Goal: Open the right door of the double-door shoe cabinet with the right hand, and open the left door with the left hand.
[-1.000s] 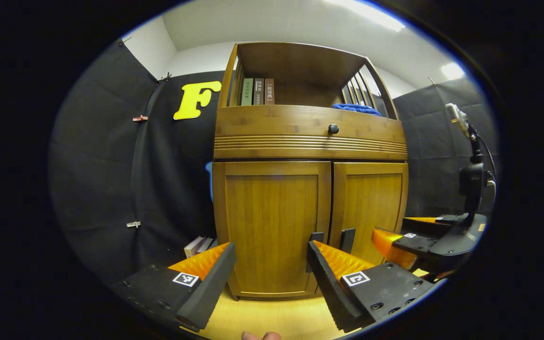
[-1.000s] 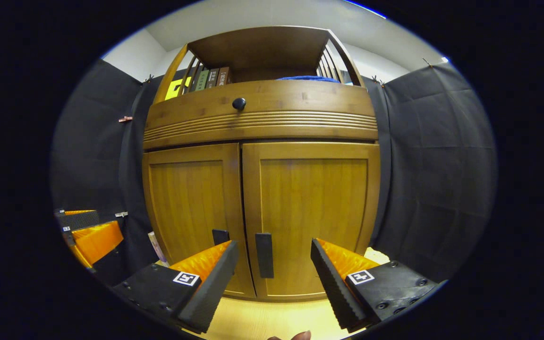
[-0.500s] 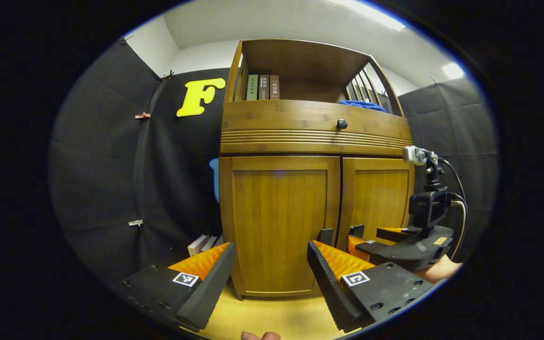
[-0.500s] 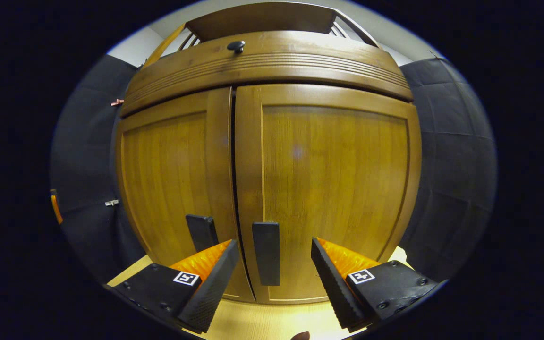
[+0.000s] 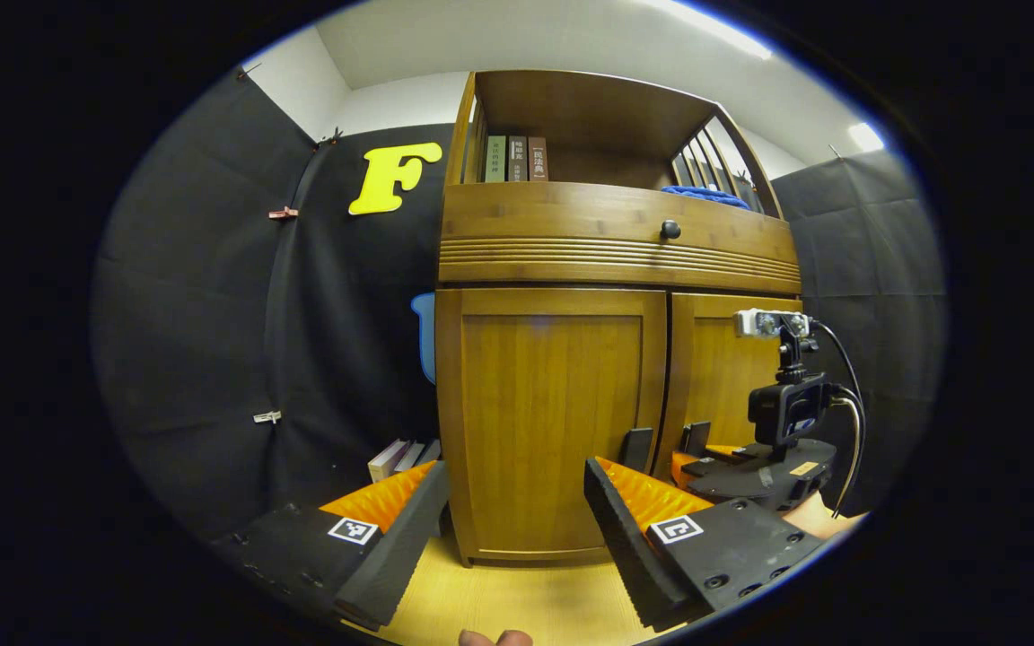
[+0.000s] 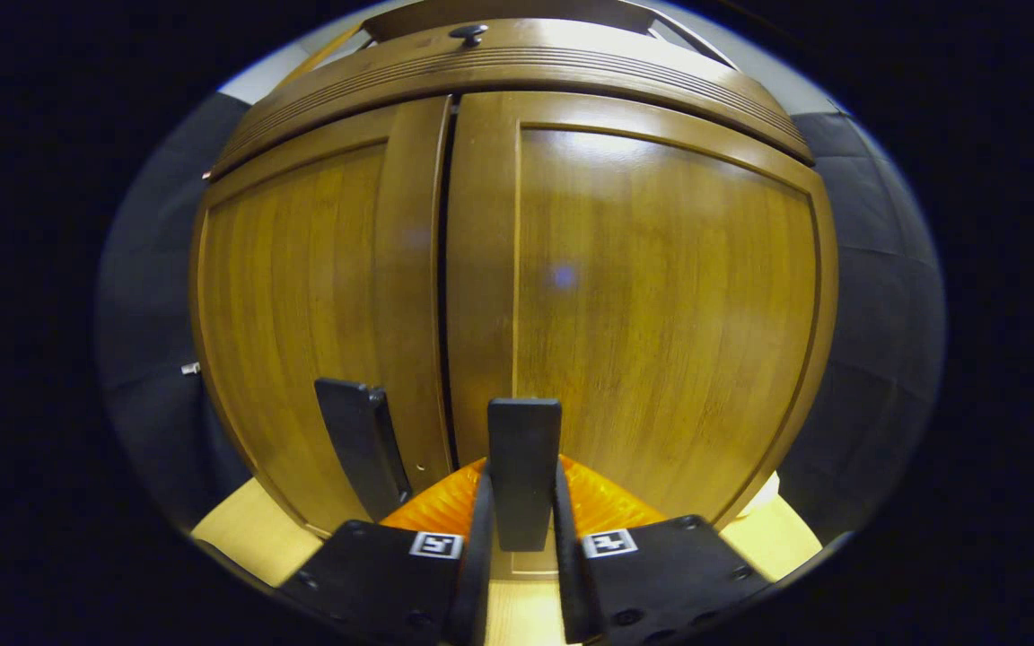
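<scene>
The shoe cabinet (image 5: 611, 296) stands on a pale wood floor (image 5: 517, 601) against the black booth wall, its two doors, left door (image 5: 548, 422) and right door (image 6: 661, 305), both closed; above them sits one drawer with one round knob (image 5: 670, 230), and an open shelf holding three upright books (image 5: 517, 159) and a blue cloth (image 5: 705, 192). The left gripper (image 5: 517, 511) hangs wide open in front of the left door, nothing between its fingers; the right gripper (image 6: 521, 529) is clamped on the right door handle (image 6: 523, 467), with the left door handle (image 6: 360, 444) just beside it, untouched.

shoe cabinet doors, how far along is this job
Neither door is open yet: the left door and right door both sit flush. In hand: the right tongs are clamped on the right door's black handle. Left: pulling that door open, then the open left tongs taking the left handle.
</scene>
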`<state>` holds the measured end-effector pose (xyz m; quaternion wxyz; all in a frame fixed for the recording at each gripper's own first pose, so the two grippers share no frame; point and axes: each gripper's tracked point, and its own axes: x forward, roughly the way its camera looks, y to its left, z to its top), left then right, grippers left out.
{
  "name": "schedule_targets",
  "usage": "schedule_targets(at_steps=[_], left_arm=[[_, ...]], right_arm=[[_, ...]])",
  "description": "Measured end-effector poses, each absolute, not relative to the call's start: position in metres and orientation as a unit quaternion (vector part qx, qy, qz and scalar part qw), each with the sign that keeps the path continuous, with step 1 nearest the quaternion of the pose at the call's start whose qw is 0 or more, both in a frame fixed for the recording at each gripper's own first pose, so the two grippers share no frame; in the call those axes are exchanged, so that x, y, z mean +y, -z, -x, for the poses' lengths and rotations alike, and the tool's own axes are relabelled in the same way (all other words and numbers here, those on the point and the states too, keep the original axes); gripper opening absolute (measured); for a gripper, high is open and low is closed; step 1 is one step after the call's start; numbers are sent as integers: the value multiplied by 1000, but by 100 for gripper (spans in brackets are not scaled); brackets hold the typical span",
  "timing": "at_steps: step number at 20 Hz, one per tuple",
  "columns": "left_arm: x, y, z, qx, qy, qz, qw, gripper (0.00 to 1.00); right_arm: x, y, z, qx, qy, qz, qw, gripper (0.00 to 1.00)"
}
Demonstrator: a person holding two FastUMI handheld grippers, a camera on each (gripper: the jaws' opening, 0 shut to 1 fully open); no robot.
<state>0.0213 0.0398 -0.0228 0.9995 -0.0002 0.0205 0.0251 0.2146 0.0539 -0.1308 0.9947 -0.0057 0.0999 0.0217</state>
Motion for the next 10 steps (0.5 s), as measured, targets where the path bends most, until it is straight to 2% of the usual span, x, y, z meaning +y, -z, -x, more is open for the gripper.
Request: schedule_targets(at_steps=[1, 2, 7, 10], left_arm=[[40, 24, -19, 21, -26, 2, 999, 94], [40, 23, -18, 20, -27, 3, 999, 94], [37, 23, -9, 18, -29, 1, 999, 92], [34, 20, -2, 15, -29, -4, 999, 94]], right_arm=[[53, 133, -213, 103, -25, 5, 994, 31], [54, 135, -214, 107, -30, 9, 994, 25], [55, 121, -202, 117, -50, 1, 992, 25], [52, 114, -199, 119, -54, -10, 991, 25]])
